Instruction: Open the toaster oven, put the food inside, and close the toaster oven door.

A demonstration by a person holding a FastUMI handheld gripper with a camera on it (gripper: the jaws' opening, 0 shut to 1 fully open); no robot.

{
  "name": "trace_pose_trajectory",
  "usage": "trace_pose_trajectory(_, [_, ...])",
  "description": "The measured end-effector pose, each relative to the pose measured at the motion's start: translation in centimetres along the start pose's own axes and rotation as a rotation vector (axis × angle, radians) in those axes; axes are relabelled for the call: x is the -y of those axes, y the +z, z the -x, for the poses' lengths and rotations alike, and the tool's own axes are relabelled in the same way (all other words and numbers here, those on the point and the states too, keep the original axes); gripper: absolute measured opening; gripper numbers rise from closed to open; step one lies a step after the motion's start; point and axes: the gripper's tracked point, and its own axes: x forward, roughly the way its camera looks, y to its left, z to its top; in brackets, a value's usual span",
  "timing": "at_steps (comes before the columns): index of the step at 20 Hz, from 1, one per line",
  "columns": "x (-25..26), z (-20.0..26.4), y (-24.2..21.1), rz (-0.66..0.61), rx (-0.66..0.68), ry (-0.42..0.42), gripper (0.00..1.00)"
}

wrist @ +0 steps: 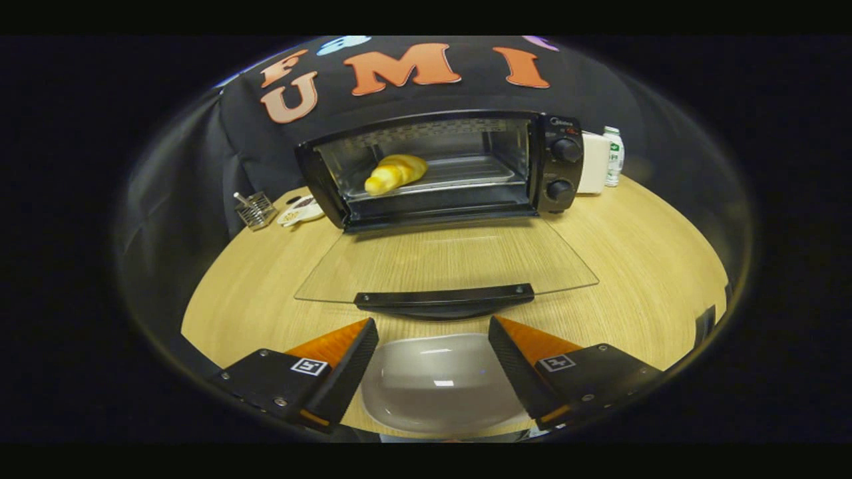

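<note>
A black toaster oven (439,166) stands at the back of the round wooden table (626,266). Its glass door (446,263) lies folded down flat toward me, and the dark handle (444,297) is at the door's near edge. On the wire rack inside, toward the left, rests a yellow croissant (395,173). My gripper (432,332) is open, its fingers wide apart with nothing between the tips. The tips hover just short of the door handle. Under and between the fingers sits an empty white plate (436,382).
Left of the oven lie a small wire rack (255,209) and a small white dish (301,210). To the oven's right stand a white box (593,163) and a green-and-white bottle (613,156). Two knobs (564,169) are on the oven's right panel.
</note>
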Motion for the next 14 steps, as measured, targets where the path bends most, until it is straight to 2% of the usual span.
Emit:
trace_pose_trajectory(8, [0.7,-1.3,0.1,0.012,-0.029,-0.03,0.99])
trace_pose_trajectory(14, [-0.2,0.6,3.1,-0.004,0.037,-0.016,0.99])
